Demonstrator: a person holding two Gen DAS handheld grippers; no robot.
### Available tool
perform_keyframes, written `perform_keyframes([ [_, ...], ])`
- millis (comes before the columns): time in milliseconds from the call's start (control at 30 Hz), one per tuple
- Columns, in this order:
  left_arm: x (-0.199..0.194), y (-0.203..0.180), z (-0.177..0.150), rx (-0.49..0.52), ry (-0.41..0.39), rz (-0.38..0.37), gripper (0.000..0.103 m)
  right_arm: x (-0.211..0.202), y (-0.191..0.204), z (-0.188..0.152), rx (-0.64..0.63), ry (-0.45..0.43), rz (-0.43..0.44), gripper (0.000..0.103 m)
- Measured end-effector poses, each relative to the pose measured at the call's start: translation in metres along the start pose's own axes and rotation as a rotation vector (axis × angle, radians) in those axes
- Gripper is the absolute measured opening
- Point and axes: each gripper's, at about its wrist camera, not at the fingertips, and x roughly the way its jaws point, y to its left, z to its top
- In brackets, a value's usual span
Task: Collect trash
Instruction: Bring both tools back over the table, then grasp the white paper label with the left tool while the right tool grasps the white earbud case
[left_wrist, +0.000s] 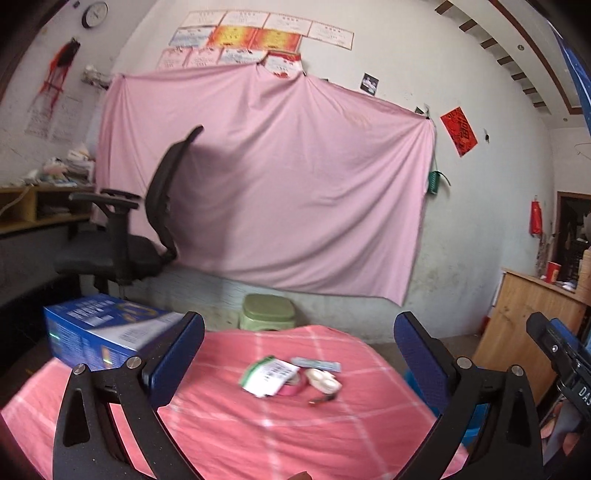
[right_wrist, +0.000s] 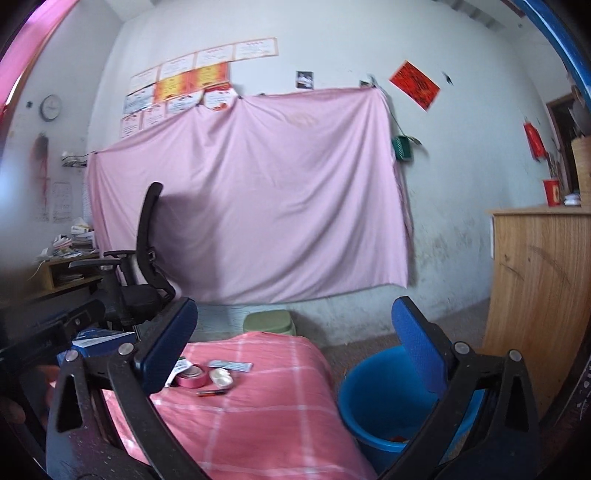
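A small heap of trash lies on the pink checked tablecloth (left_wrist: 229, 417): a white and green paper packet (left_wrist: 271, 374), a pink tape roll (right_wrist: 191, 377), a white shell-like piece (right_wrist: 221, 377), a flat silvery strip (right_wrist: 229, 365) and a thin dark pen-like stick (right_wrist: 211, 393). My left gripper (left_wrist: 299, 354) is open and empty, held above the table short of the heap. My right gripper (right_wrist: 295, 347) is open and empty, with the heap by its left finger (right_wrist: 166, 350). A blue bucket (right_wrist: 373, 398) stands on the floor right of the table.
A blue box (left_wrist: 107, 328) sits on the table's left corner. A green stool (left_wrist: 267, 312) stands beyond the table. A black office chair (left_wrist: 122, 236) is at the left, a wooden cabinet (right_wrist: 535, 288) at the right, and a pink sheet (left_wrist: 266, 177) hangs on the wall.
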Motion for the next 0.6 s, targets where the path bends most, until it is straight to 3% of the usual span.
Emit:
perform_keyframes([
  [233,0.008,0.031,-0.022,0.018,-0.001,0.089,0.101,0.014,0.037,-0.009,-0.077,0.012,0.062,0.103],
  [600,0.04,0.051,-0.042,0.023,0.057,0.073,0.101,0.049,0.062,-0.037,-0.142,0.089,0.102,0.103],
])
